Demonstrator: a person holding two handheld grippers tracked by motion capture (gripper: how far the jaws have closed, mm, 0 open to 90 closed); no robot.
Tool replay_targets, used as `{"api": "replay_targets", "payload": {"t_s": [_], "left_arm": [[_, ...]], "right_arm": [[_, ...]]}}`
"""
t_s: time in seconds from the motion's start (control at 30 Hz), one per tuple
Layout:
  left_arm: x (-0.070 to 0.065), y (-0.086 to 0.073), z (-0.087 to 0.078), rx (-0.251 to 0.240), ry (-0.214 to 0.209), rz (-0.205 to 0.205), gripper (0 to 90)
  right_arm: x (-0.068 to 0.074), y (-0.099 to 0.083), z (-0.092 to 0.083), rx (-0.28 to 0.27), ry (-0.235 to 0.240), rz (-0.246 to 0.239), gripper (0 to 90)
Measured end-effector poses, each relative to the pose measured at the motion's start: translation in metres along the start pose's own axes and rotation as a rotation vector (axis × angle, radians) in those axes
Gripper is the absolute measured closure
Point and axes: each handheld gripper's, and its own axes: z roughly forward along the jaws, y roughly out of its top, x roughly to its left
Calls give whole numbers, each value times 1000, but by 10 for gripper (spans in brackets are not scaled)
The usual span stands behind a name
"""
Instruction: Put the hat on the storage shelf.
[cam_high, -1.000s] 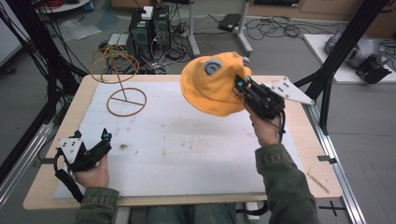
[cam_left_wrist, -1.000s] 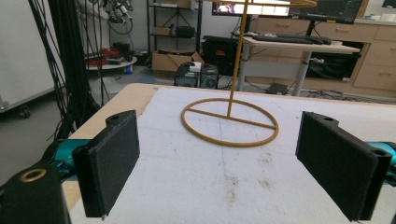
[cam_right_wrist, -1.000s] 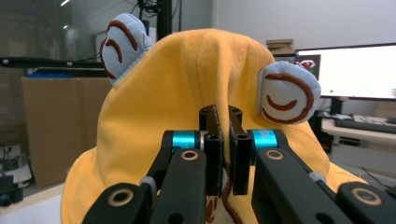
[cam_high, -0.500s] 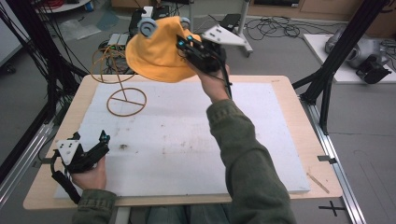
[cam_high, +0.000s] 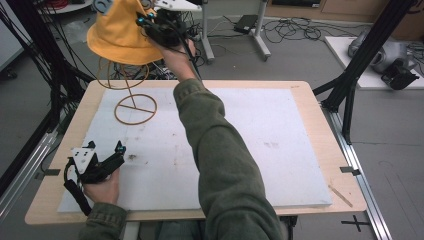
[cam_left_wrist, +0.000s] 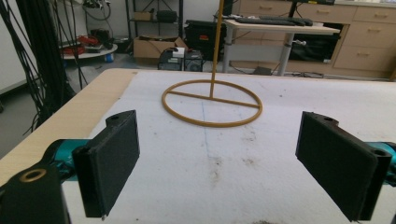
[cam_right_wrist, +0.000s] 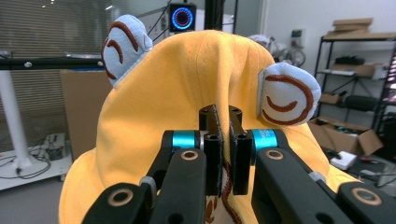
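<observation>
The right gripper (cam_high: 150, 22), jaws pinched on a fold of the yellow hat (cam_high: 117, 35), holds it above the wire hat stand (cam_high: 131, 95) at the table's far left, unplaced, while the left gripper (cam_high: 112, 155) rests wide apart on the white mat (cam_high: 260, 135).

A grey concrete floor (cam_high: 300, 55) strewn with black cables (cam_high: 295, 31) surrounds the light wooden table (cam_high: 305, 95). Black metal frame posts (cam_high: 367, 50) rise at its sides. Beyond stand a pale wooden desk (cam_left_wrist: 280, 29), wooden drawer cabinets (cam_left_wrist: 359, 37) and cardboard boxes (cam_left_wrist: 154, 46).
</observation>
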Motion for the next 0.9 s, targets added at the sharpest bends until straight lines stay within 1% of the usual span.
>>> {"api": "replay_targets", "payload": {"t_s": [0.07, 0.13, 0.2, 0.23, 0.27, 0.33, 0.4, 0.43, 0.47, 0.5, 0.53, 0.57, 0.6, 0.7, 0.73, 0.8, 0.9], "left_arm": [[0, 0, 1, -3, -2, -4, 139], [1, 1, 1, -4, -2, -7, 139], [2, 1, 0, -7, 1, -13, 139], [3, 1, 1, -10, 3, -15, 139], [4, 1, 1, -10, 3, -18, 139], [6, 1, 0, -9, 5, -23, 139], [7, 1, 0, -13, 8, -30, 139], [8, 1, 0, -10, 8, -31, 139], [9, 1, 0, -11, 10, -35, 139], [10, 1, -1, -6, 10, -33, 139], [10, 0, -1, -8, 12, -33, 139], [10, 0, -1, -8, 12, -33, 139], [11, 0, -1, -6, 13, -35, 139], [11, 0, -1, -5, 14, -36, 139], [10, 0, -1, -4, 13, -34, 139], [10, 0, -1, -6, 13, -34, 139], [10, 0, -1, 0, 12, -31, 139]], "right_arm": [[5, 1, 17, 6, 6, 3, 882], [12, -3, 34, 27, 13, 9, 882], [19, -10, 50, 58, 19, -10, 882], [25, -21, 62, 89, 23, -8, 883], [25, -21, 62, 89, 23, -8, 883], [27, -33, 70, 131, 26, -1, 883], [27, -44, 73, 143, 26, 16, 882], [24, -53, 72, 152, 20, 37, 883], [24, -53, 72, 152, 20, 37, 883], [23, -57, 72, 165, 22, 45, 882], [21, -62, 72, 184, 17, 34, 882], [21, -64, 71, 194, 12, 34, 882], [19, -66, 70, 204, 7, 42, 881], [16, -70, 67, 206, 9, 49, 881], [15, -71, 66, 206, 17, 54, 882], [14, -70, 66, 210, 16, 52, 882], [14, -71, 66, 216, 27, 49, 881]]}}
